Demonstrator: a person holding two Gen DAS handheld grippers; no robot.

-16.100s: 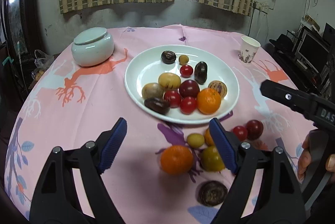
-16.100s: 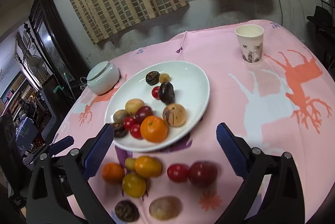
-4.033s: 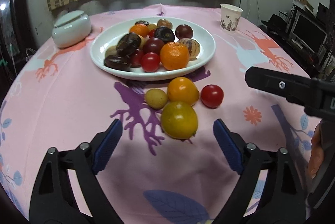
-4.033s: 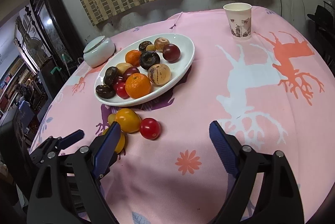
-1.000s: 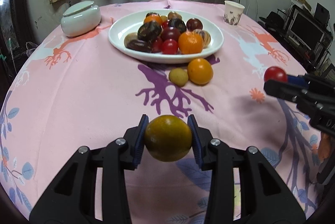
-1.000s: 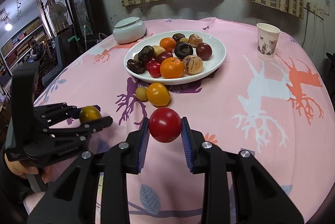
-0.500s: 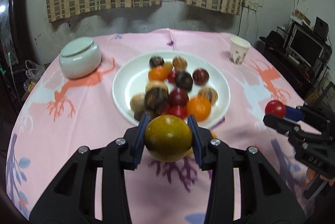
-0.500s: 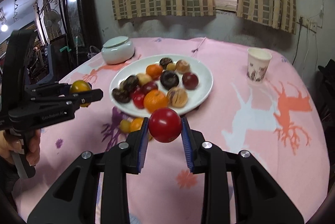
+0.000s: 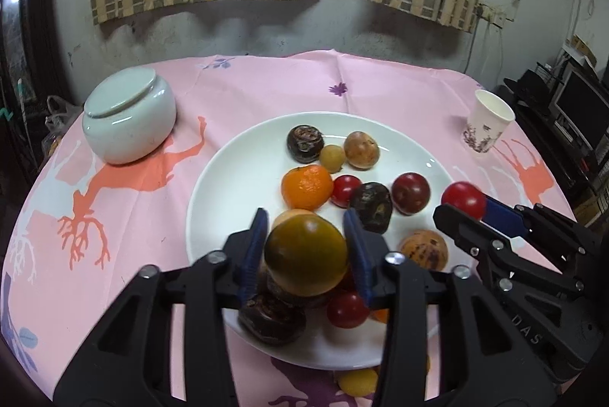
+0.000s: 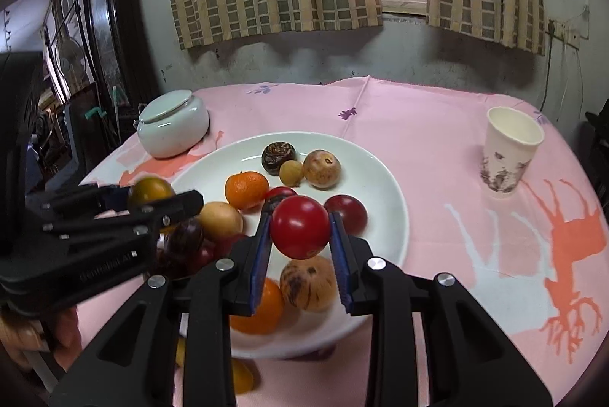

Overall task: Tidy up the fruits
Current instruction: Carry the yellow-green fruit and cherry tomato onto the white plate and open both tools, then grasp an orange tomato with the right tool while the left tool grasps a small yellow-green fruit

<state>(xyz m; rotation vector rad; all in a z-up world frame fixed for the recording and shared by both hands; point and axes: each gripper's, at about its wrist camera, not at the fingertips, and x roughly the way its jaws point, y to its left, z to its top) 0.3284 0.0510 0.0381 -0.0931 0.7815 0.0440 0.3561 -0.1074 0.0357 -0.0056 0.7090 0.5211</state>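
Evidently loosened between the just-opened pads of the left gripper and right gripper, citrus and tomato may be deflected by piled fruit over the plate's near rim.

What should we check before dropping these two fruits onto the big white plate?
1. Green-orange round fruit above the white plate: ok.
2. Red tomato above the plate: ok.
3. Left gripper released: cannot tell; its jaws have just been opening, with the fruit between them.
4. Right gripper released: cannot tell; its jaws have just been opening, with the tomato between them.
5. Bare landing spots: not ok; a speckled brown fruit and others lie below.
6. Paper cup out of the way: ok.
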